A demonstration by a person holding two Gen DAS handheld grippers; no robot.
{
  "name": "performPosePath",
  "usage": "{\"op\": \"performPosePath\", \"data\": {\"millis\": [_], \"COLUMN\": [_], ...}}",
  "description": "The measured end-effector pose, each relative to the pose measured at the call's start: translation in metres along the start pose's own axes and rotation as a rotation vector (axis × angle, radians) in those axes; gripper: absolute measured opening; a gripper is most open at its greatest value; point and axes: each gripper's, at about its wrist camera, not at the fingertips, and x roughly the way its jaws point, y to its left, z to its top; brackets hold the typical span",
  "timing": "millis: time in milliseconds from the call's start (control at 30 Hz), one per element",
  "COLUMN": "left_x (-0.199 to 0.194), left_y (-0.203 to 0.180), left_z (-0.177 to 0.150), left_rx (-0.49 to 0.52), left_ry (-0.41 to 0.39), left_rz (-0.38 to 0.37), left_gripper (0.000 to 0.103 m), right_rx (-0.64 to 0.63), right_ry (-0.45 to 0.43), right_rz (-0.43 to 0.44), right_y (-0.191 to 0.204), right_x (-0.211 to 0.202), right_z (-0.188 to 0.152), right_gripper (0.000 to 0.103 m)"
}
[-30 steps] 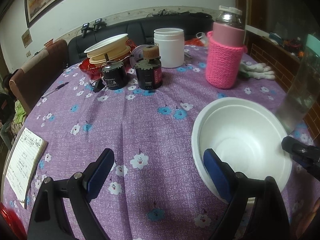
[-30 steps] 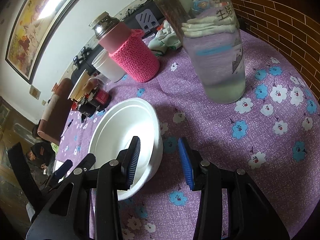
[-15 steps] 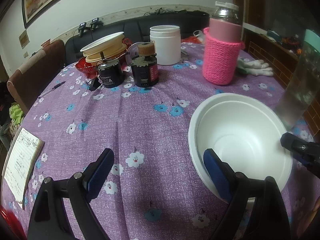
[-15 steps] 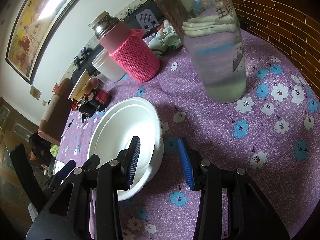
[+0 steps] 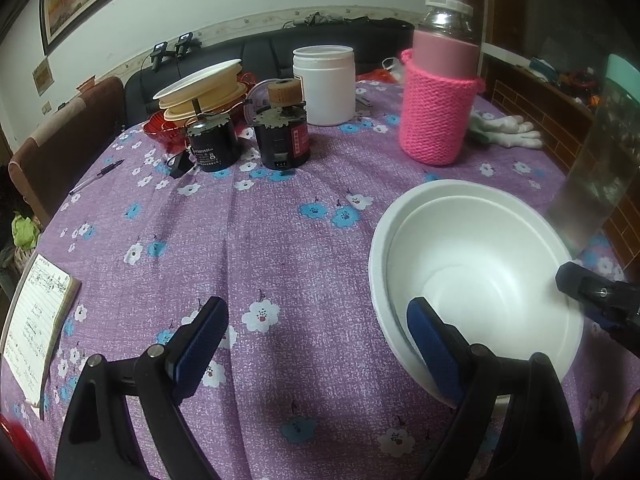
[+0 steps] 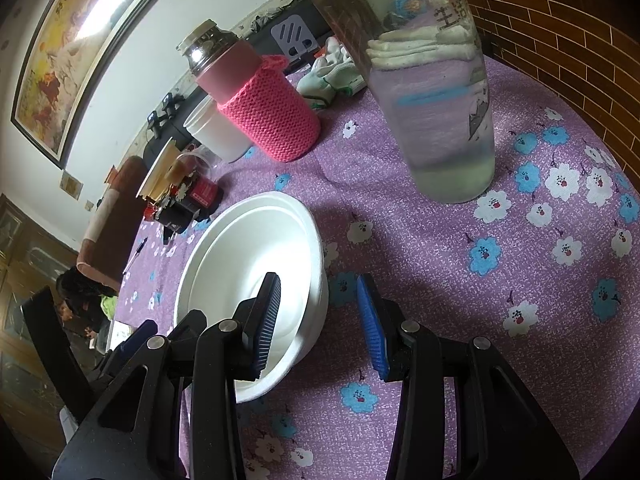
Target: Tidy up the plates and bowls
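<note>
Purple tablecloth (image 5: pixel 280 240): two nested white bowls (image 5: pixel 480 272); left tongs (image 5: pixel 316 344) spread, right tongs (image 6: pixel 318 320) straddling rim, unpressed.

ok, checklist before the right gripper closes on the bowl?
1. right gripper astride the rim of the white bowls, one finger inside and one outside: ok.
2. pads pressing the rim: not ok, gaps show on both sides.
3. left gripper open, holding nothing: ok.
4. two bowls nested, flat on the tablecloth: ok.
5. clearance to the glass bottle during a lift: cannot tell.
</note>
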Motion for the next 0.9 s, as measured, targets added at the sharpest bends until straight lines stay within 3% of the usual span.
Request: {"op": "performPosePath", "data": {"millis": [900], "left_x": [0.022], "left_y": [-0.002], "left_z": [-0.008], "left_rx": [-0.003], "left_ry": [0.109], "left_rz": [-0.084], "left_gripper": [0.091], "right_rx": [0.066], "right_ry": [0.039], "right_rz": [0.027], "right_y": [-0.009], "right_x": [0.018], "right_z": [-0.001], "right_gripper": [0.039]}}
